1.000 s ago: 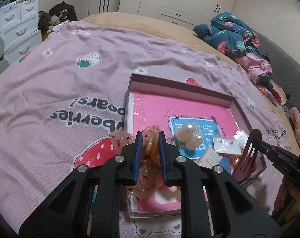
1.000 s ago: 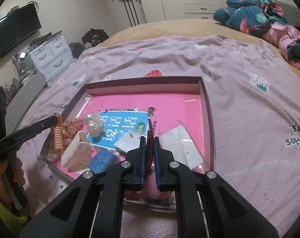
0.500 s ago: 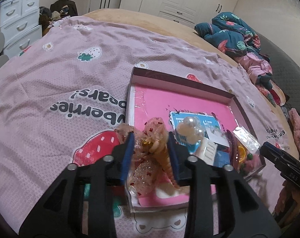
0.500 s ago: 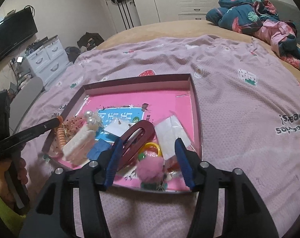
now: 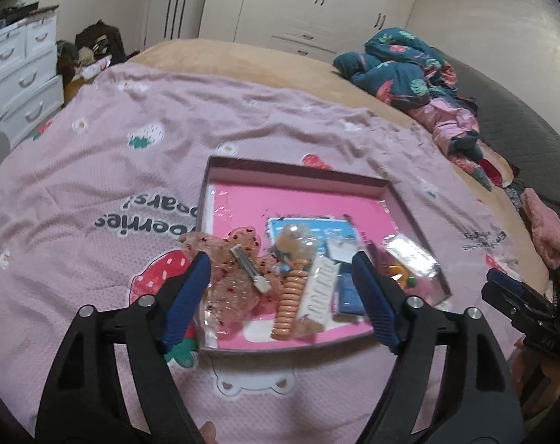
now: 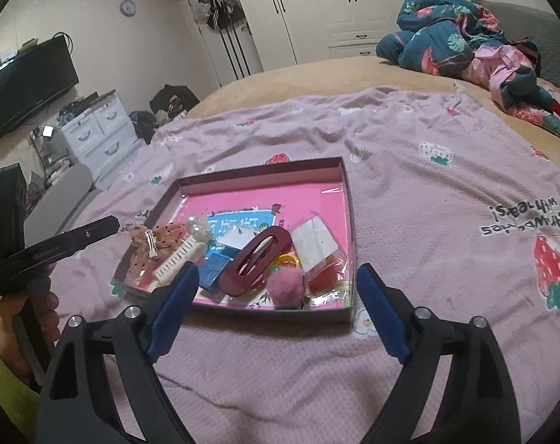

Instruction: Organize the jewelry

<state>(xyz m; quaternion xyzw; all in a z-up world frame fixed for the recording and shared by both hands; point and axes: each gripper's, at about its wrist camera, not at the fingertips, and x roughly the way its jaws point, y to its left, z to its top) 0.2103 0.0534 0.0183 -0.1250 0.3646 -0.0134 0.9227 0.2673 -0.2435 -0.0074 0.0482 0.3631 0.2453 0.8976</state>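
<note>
Both jaw sets are opening with nothing between them: left gripper (image 5: 282,281) above the sheer bow (image 5: 230,264), right gripper (image 6: 276,296) clear of the maroon claw clip (image 6: 259,259), both items resting in the tray (image 6: 265,174) at 12 o'clock, apparently for storage.

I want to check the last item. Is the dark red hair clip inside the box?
Yes. The dark red hair clip lies inside the box, on other items.

The right gripper (image 5: 502,288) was cut off at the left view's edge. Small packets (image 6: 314,238) in the tray (image 6: 348,199) were too blurred to identify.
</note>
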